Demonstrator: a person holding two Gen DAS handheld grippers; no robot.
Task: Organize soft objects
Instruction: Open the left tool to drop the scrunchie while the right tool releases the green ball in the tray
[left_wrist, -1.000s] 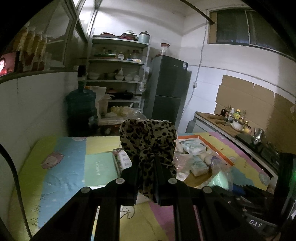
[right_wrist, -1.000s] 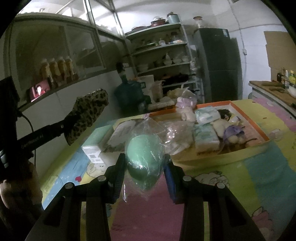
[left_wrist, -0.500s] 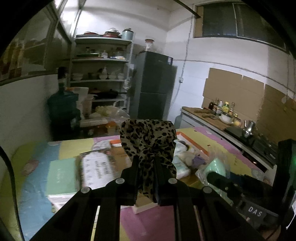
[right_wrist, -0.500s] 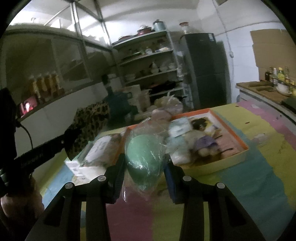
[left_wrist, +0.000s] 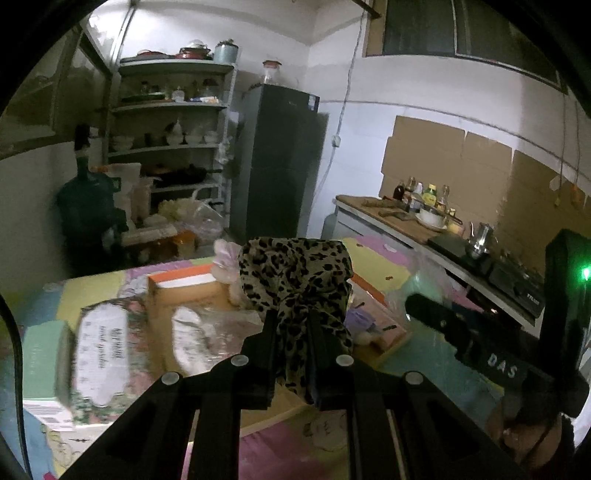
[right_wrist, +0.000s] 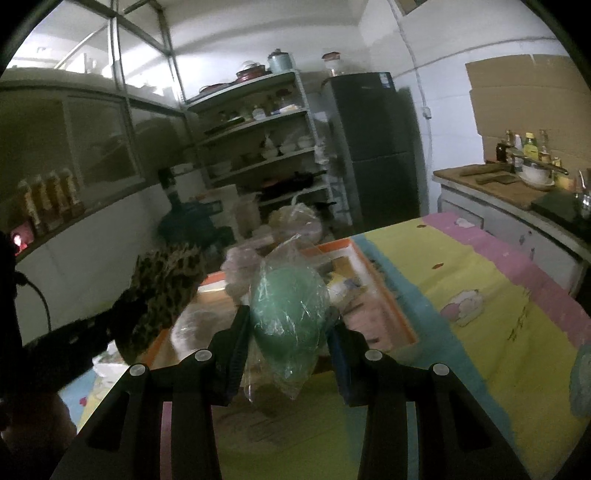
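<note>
My left gripper is shut on a leopard-print cloth, which bunches up above its fingers and hangs over the orange-rimmed tray. My right gripper is shut on a green ball in a clear plastic bag, held above the near side of the same tray. In the right wrist view the leopard cloth and the left gripper's arm show at the left. In the left wrist view the right gripper's black body shows at the right. The tray holds several soft items, partly hidden.
A packet with printed lettering lies left of the tray on a white box. The colourful mat stretches to the right. Behind stand a shelf rack, a dark fridge, a water jug and a counter with bottles.
Both views have swung to the right across the mat: the tray now lies straight under both grippers, and the counter has come further into view. Both grips are unchanged.
</note>
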